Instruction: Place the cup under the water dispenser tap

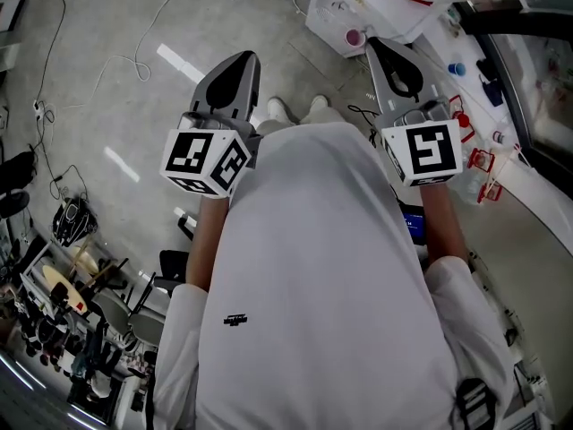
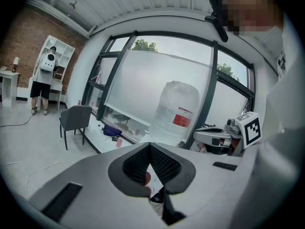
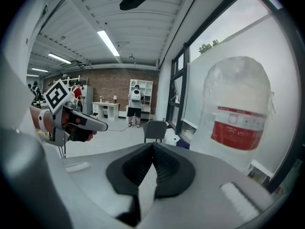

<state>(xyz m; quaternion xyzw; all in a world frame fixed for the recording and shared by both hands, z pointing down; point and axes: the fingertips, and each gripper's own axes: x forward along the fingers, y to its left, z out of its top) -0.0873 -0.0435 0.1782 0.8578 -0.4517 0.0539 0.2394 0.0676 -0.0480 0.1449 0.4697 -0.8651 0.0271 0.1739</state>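
In the head view, the left gripper (image 1: 240,61) and the right gripper (image 1: 385,52) are both held up before the person's chest, and neither carries anything. What I take for the cup (image 1: 355,37), small and pink, stands at the front edge of the white water dispenser (image 1: 336,7), just beyond the right gripper's tip. Whether it is under the tap I cannot tell. If it needs shifting, the right gripper is the nearer one. It should spread its jaws first, close lightly on the cup's wall and keep the cup upright. A cable (image 1: 134,61) loops across the floor, well apart from the cup.

In the left gripper view, the jaws are pressed together on nothing. The water bottle (image 2: 175,109) stands ahead with the right gripper beside it, and a chair (image 2: 74,120) is off to the left.

In the right gripper view, the jaws are pressed together and empty. The bottle looms close at the right and, in my judgement, crowds any approach from that side.
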